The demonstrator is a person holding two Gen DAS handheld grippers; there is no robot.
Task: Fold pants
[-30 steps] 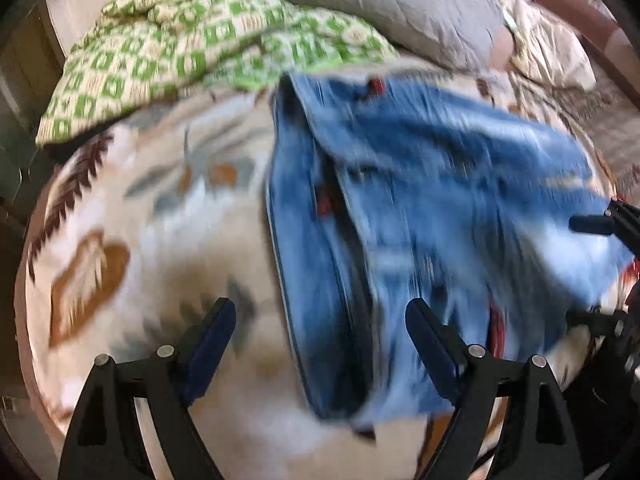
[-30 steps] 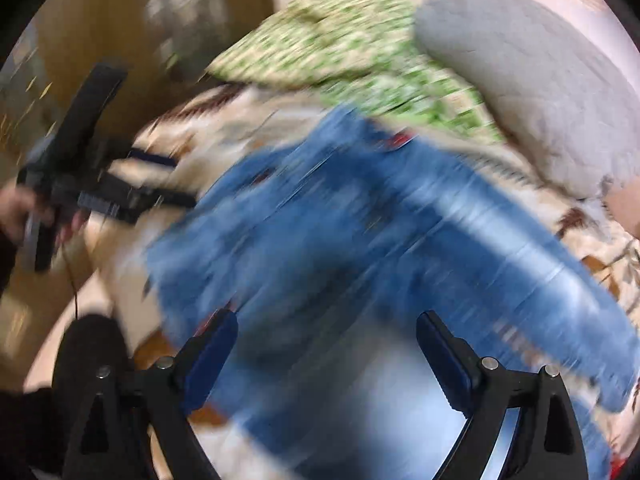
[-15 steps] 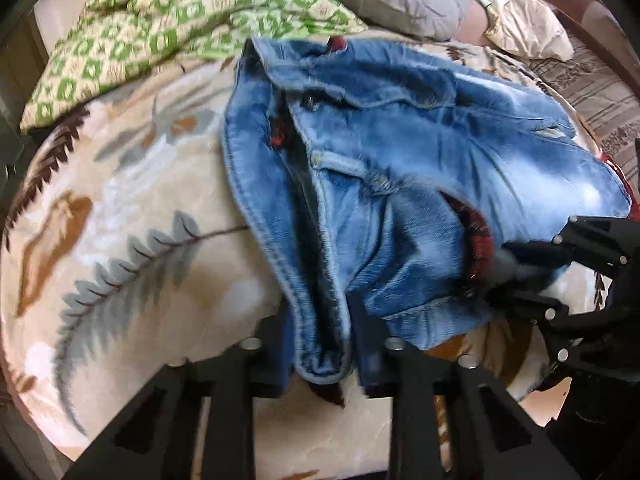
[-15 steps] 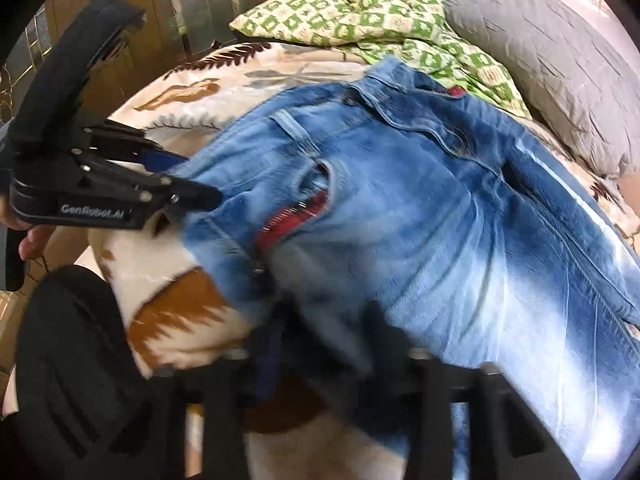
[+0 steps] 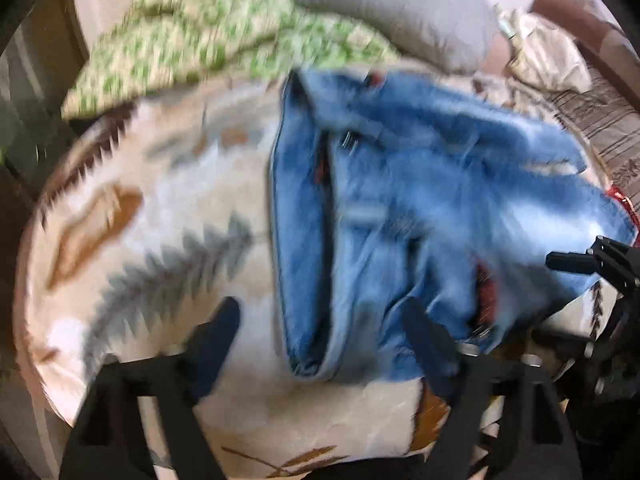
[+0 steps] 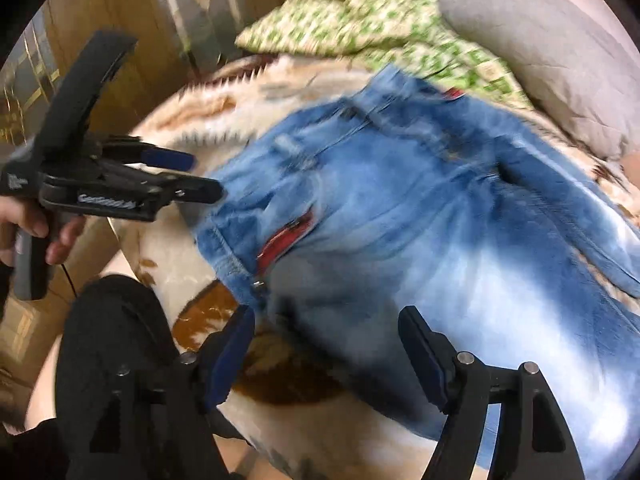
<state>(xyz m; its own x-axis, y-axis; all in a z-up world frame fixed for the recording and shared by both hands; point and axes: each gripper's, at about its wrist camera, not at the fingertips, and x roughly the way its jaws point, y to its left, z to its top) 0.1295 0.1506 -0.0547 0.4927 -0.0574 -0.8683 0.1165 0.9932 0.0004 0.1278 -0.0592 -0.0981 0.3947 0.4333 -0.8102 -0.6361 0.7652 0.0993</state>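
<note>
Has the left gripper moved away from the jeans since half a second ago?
Yes. The left gripper has just opened and released the jeans, pulling back from the waist edge; nothing is between its fingers.

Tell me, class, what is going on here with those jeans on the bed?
A person holds a two-finger gripper in each hand over a pair of blue jeans lying crumpled on a patterned blanket. The left gripper and the right gripper have both just been opening their jaws, which now stand wide with nothing clamped, so the denim lies loose beneath them. The jeans are not yet neatly folded. A green checked cover and a grey pillow lie beyond.
</note>
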